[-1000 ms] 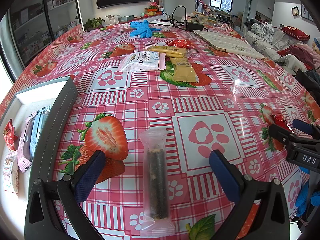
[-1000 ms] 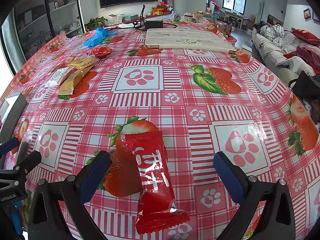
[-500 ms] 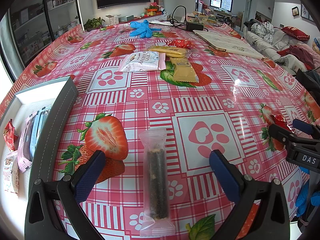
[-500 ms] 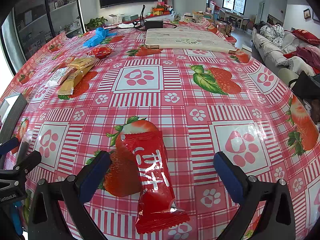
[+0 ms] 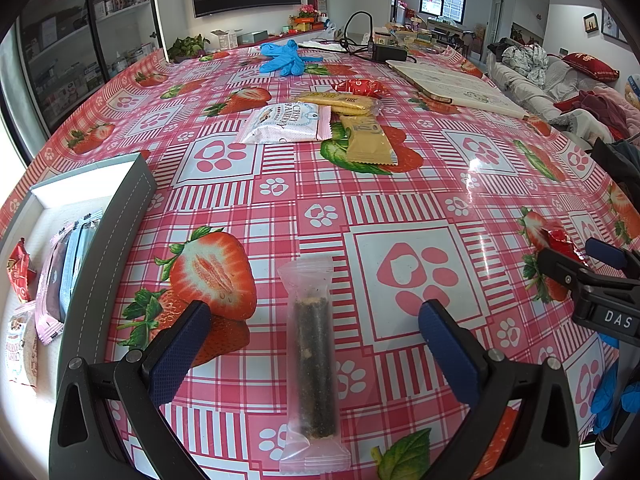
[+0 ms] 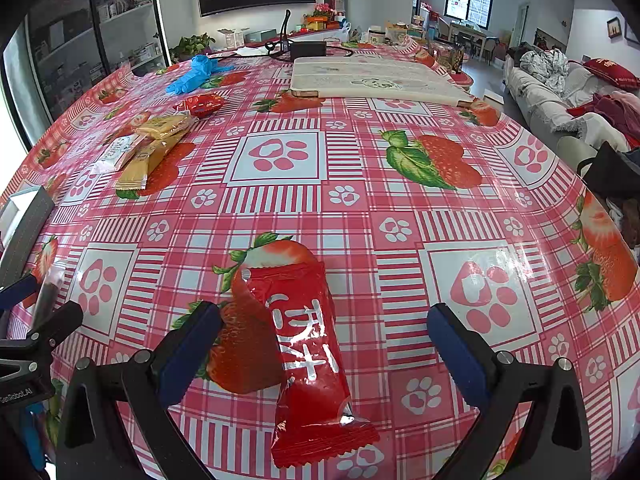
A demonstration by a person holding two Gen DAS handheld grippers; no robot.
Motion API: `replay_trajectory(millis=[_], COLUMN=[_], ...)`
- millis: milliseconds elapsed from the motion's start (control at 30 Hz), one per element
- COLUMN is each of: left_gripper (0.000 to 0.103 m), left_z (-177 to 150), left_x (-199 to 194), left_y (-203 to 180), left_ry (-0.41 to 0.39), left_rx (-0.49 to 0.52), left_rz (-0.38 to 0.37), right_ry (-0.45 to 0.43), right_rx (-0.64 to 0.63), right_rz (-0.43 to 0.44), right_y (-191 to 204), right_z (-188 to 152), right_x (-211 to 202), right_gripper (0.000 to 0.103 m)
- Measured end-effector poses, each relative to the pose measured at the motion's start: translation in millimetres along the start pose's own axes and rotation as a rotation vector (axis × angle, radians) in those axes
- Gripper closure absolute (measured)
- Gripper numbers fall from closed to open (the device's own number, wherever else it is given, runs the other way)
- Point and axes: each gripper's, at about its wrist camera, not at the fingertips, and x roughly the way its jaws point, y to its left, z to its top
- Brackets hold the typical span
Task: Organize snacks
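A clear-wrapped dark snack bar (image 5: 313,364) lies on the strawberry tablecloth between the spread fingers of my left gripper (image 5: 316,336), which is open and not touching it. A red snack packet (image 6: 308,360) lies between the fingers of my right gripper (image 6: 324,340), also open. At the left stands a grey box (image 5: 116,236) holding several packets (image 5: 60,264). Farther back lie a white cranberry packet (image 5: 286,124), a tan packet (image 5: 368,140), a yellow cracker packet (image 5: 340,102) and a small red packet (image 5: 362,86).
Blue gloves (image 5: 282,58) and a black adapter with cable (image 5: 386,52) sit at the table's far end, beside a long white board (image 6: 376,82). A sofa with clothes (image 5: 560,80) lies beyond the right edge. My right gripper (image 5: 592,280) shows at the left view's right side.
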Motion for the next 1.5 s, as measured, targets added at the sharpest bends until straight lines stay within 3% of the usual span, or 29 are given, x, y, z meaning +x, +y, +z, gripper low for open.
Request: replay_trajectory(millis=[1500], left_gripper=[0.000], left_z=[-0.2], left_x=[0.1], left_y=[-0.3], left_ry=[0.002], left_rx=[0.002], left_rz=[0.001], right_ry=[0.009], right_rx=[-0.007], right_rz=[0.003], right_y=[-0.3], right_z=[1.8], right_x=[1.1], right_gripper=[0.000])
